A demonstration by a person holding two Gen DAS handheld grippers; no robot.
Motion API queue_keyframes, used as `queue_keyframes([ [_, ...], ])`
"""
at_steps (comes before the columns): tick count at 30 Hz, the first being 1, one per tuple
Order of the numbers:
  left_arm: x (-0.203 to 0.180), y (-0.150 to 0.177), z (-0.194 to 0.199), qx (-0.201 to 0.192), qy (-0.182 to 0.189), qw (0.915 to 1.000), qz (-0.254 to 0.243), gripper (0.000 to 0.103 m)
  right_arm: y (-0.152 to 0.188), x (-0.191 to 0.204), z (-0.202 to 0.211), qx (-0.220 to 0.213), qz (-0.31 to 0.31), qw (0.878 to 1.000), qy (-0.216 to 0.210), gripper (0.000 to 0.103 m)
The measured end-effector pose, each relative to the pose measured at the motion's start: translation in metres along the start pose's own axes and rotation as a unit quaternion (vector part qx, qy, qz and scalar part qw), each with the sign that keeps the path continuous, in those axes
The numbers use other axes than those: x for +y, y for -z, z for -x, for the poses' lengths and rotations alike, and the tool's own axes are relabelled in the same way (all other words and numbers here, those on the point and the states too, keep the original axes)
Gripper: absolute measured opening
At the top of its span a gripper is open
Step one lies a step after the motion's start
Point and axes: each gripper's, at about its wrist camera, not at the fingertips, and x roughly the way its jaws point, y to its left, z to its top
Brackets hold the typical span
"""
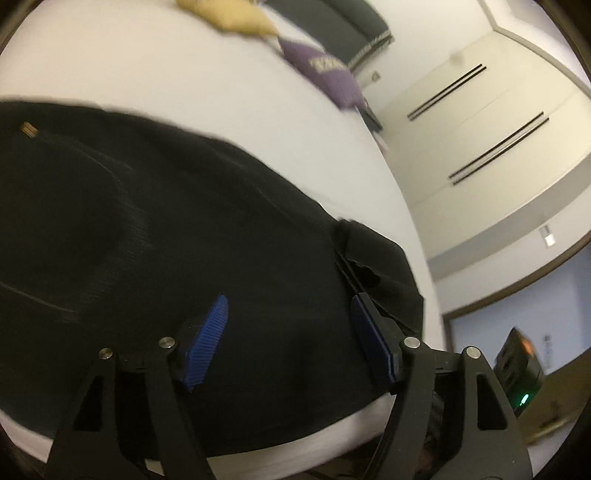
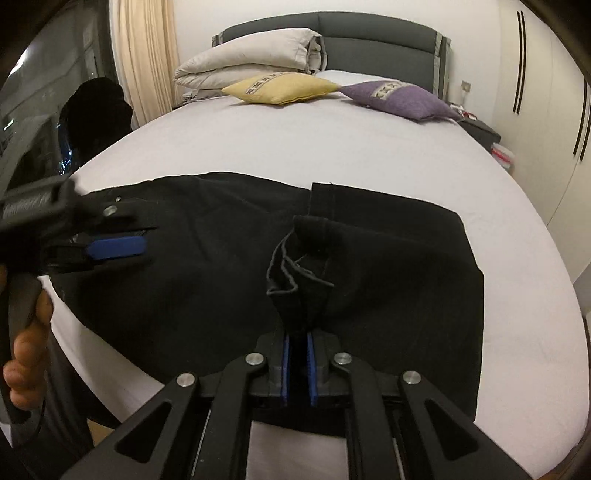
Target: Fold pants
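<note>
Nearest the right wrist camera, the right gripper (image 2: 297, 360) is clamped on a bunched fold of the black pants (image 2: 221, 280), which lie spread across the near end of the bed (image 2: 295, 147) on its pale sheet. The pinched fold, with its hem stitching, stands up from the flat cloth. At the left of that view the left gripper (image 2: 122, 243) hangs over the pants' left part, a person's hand (image 2: 26, 354) on its handle; in its own view the left gripper (image 1: 288, 332) has its blue pads (image 1: 207, 343) standing well apart above the cloth, nothing between them. That picture is blurred, and a small tan tab on the pants cannot be read.

Farther up the bed lie a yellow cushion (image 2: 280, 88) and a purple cushion (image 2: 402, 98), each with a patterned band too small to make out, then a folded duvet (image 2: 251, 59) against the grey headboard (image 2: 369, 33). A cream curtain (image 2: 147, 55) hangs at left beside dark glass; white wardrobe doors (image 2: 535, 92) with black slot handles stand at right.
</note>
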Motion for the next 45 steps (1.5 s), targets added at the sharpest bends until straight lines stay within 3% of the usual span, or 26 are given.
queue_keyframes([
  [6,-0.024,-0.016,-0.046,0.068,0.068,0.9951,0.024,0.068,0.002,0.003,0.014,-0.031,0.029,0.999,0.02,0.009],
  [13,-0.052,-0.04,-0.083,0.113,0.058,0.9919,-0.003,0.068,0.007,0.024,0.019,-0.052,0.102,0.992,0.053,0.009],
  [17,-0.053,-0.046,-0.094,0.129,0.087,0.9878,0.0,0.068,0.01,0.04,0.024,-0.07,0.152,0.983,0.077,0.009],
  [19,-0.053,-0.047,-0.097,0.137,0.103,0.9853,0.004,0.06,0.014,0.051,0.023,-0.075,0.184,0.976,0.091,0.009],
  [22,-0.052,-0.046,-0.101,0.151,0.119,0.9812,0.006,0.035,0.022,0.065,0.023,-0.082,0.226,0.965,0.106,0.009],
  [23,-0.05,-0.044,-0.1,0.154,0.12,0.9807,0.006,0.032,0.024,0.072,0.023,-0.086,0.243,0.96,0.112,0.009],
  [30,-0.03,-0.043,-0.079,0.149,0.139,0.9789,0.015,0.026,0.031,0.095,0.021,-0.092,0.292,0.944,0.121,0.009],
  [34,-0.017,-0.049,-0.062,0.138,0.141,0.9802,0.012,0.013,0.026,0.103,0.018,-0.097,0.31,0.938,0.12,0.009],
  [40,-0.014,-0.064,-0.039,0.117,0.127,0.9847,-0.022,0.009,0.015,0.114,0.014,-0.108,0.338,0.928,0.111,0.009],
  [45,-0.001,-0.074,-0.02,0.102,0.094,0.9891,-0.047,0.009,-0.002,0.134,0.002,-0.109,0.342,0.929,0.088,0.009],
])
